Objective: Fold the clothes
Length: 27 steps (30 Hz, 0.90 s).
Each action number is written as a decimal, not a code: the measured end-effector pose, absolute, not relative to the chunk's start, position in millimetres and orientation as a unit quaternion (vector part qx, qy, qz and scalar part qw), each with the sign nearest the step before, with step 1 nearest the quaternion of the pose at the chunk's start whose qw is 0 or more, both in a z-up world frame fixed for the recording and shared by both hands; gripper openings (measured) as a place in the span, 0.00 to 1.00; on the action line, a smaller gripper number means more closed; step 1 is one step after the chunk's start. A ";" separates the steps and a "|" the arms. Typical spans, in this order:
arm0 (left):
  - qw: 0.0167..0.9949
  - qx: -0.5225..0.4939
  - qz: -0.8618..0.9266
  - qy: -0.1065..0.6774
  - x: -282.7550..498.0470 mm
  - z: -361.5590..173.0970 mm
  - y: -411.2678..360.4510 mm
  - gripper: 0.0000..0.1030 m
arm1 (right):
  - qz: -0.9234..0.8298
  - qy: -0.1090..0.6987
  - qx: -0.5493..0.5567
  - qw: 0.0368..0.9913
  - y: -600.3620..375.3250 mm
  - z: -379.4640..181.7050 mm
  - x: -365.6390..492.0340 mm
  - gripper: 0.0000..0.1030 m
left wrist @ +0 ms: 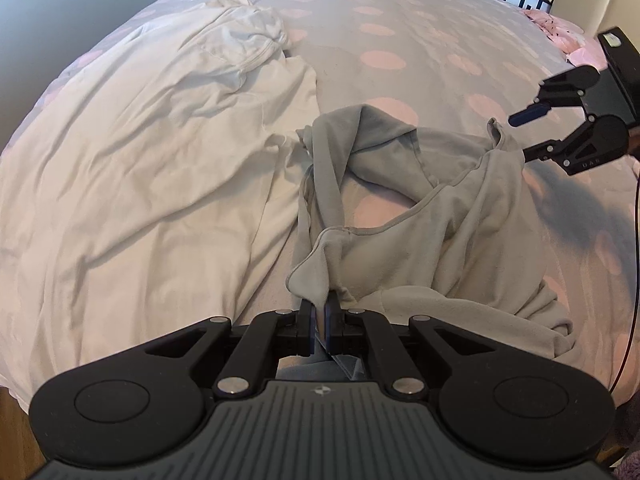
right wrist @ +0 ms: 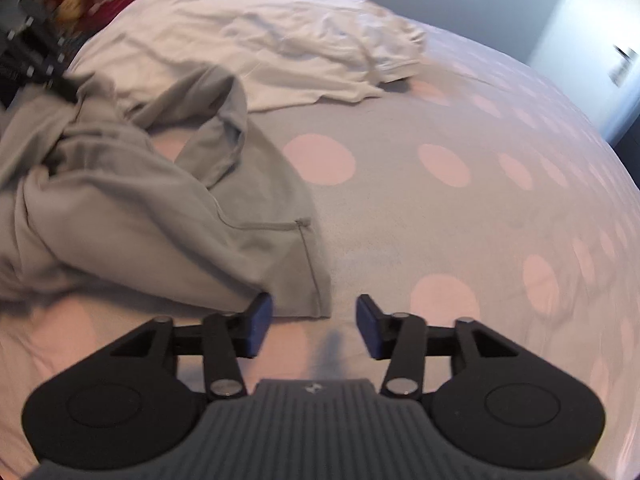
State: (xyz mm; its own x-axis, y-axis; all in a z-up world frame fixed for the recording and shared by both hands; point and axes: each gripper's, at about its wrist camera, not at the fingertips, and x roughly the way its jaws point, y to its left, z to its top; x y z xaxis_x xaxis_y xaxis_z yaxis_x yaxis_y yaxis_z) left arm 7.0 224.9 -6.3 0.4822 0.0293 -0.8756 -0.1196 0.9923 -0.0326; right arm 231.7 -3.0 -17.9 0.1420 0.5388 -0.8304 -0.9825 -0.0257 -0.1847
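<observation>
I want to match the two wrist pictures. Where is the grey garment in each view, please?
Left wrist view: the grey garment lies crumpled at centre right, one edge pinched in the left gripper.
Right wrist view: the same garment fills the left side, its hem corner just ahead of the open right gripper.
Shared landmark: the white garment spread on the dotted bedcover.
</observation>
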 end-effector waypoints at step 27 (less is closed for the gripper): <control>0.875 -0.008 0.046 0.481 -4.0 26.0 206.5 0.01 | 0.576 0.248 -0.449 0.637 -8.2 43.4 186.4 0.06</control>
State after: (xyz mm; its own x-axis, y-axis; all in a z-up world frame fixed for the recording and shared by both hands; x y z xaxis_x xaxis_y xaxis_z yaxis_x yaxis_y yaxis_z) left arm -4.0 206.5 26.0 0.5331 0.0724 -0.8429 -0.0887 0.9956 0.0295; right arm 186.4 -8.2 43.4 0.2141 0.5111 -0.8324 -0.9557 -0.0664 -0.2866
